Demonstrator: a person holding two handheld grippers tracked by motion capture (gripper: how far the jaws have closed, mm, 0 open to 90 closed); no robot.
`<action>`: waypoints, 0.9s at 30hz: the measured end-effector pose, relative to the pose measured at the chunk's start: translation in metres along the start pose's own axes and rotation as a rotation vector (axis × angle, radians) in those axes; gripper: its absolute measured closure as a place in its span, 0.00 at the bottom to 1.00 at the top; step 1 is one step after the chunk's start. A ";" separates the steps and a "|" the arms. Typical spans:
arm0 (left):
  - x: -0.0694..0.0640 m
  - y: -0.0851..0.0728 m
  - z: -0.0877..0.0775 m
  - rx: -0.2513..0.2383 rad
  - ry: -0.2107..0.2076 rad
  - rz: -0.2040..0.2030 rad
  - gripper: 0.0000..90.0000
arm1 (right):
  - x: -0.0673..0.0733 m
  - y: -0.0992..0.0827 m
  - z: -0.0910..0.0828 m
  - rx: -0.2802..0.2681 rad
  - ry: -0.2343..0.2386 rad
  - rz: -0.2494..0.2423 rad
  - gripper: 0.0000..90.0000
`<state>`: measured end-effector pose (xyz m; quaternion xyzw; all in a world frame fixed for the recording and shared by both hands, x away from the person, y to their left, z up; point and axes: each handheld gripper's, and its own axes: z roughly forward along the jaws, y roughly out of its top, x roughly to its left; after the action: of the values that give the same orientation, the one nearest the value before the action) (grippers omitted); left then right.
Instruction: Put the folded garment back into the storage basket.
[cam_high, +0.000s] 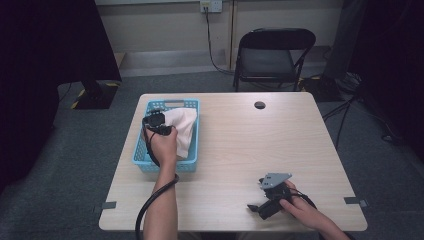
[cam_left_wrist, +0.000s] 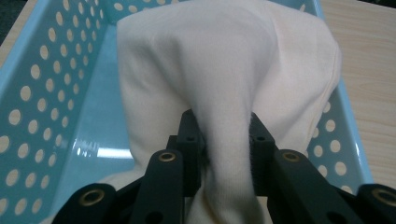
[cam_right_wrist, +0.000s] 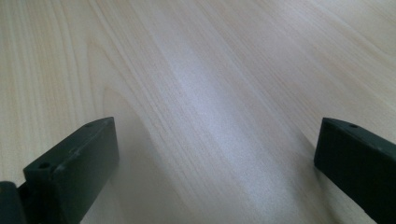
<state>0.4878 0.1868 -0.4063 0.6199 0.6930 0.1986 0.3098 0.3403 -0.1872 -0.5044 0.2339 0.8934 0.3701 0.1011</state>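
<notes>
Wooden tabletop (cam_high: 235, 150), blue basket (cam_high: 142, 150): soft, light white cloth (cam_left_wrist: 224, 70) clamped at a bunched fold by left gripper (cam_left_wrist: 223, 140); right gripper (cam_right_wrist: 215, 154) rested on the tabletop, jaws apart.

Room dim with dark corners; table (cam_high: 235, 150) evenly lit from overhead. Glare streak across the wood, jaws blurred, basket (cam_left_wrist: 56, 93) floor glossy.

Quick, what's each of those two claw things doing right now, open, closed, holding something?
Left gripper: closed on a fold of the white cloth, over the blue basket.
Right gripper: open, holding nothing, low over the wooden table.
</notes>
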 end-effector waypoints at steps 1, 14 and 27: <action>0.000 0.000 0.000 0.001 0.002 0.000 0.82 | 0.000 0.000 0.000 0.001 0.000 0.001 0.00; 0.002 -0.002 0.006 0.015 0.015 -0.002 0.82 | 0.000 0.000 0.000 0.000 0.000 0.000 0.00; 0.005 0.001 0.009 0.018 0.002 0.127 0.34 | 0.000 0.000 0.000 0.000 0.000 -0.001 0.00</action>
<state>0.4944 0.1905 -0.4130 0.6650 0.6545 0.2123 0.2904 0.3403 -0.1873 -0.5044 0.2336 0.8934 0.3702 0.1014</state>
